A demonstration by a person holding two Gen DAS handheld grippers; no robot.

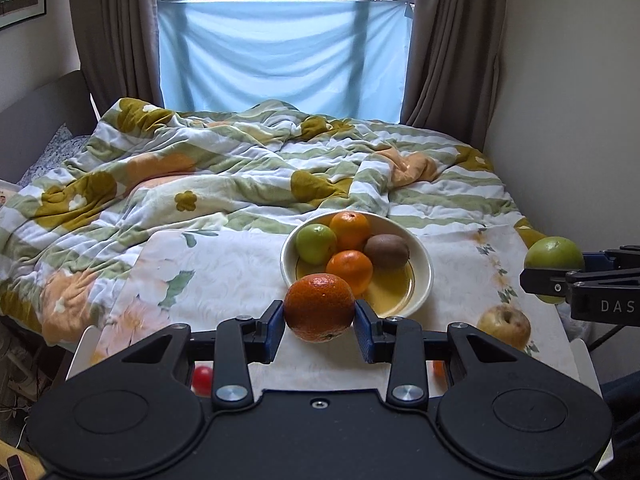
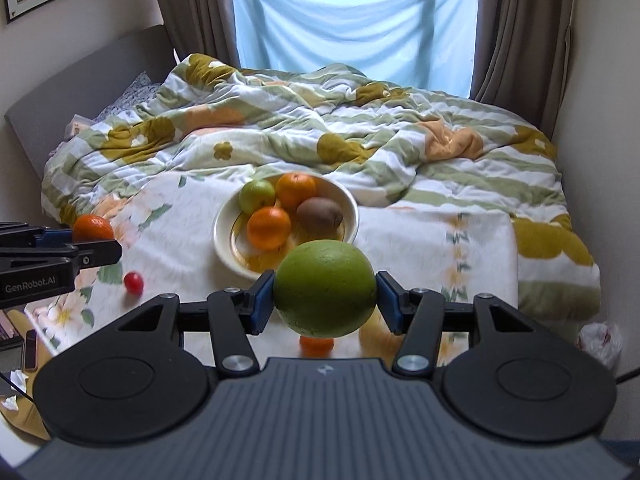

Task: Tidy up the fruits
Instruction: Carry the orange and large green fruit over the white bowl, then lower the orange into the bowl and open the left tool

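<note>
A white bowl (image 1: 424,276) (image 2: 224,236) stands on the flowered cloth and holds two oranges, a green apple (image 1: 315,243) and a kiwi (image 1: 386,251). My left gripper (image 1: 319,314) is shut on an orange (image 1: 319,307), held above the cloth just in front of the bowl; the orange also shows in the right wrist view (image 2: 93,228). My right gripper (image 2: 325,300) is shut on a large green fruit (image 2: 325,288), held in front of the bowl; that fruit shows at the right edge of the left wrist view (image 1: 554,254).
On the cloth lie a yellow apple (image 1: 505,325), a small red fruit (image 2: 133,282) (image 1: 202,378) and a small orange (image 2: 316,345). A rumpled quilt (image 1: 200,176) covers the bed behind the bowl. Walls stand close on the right.
</note>
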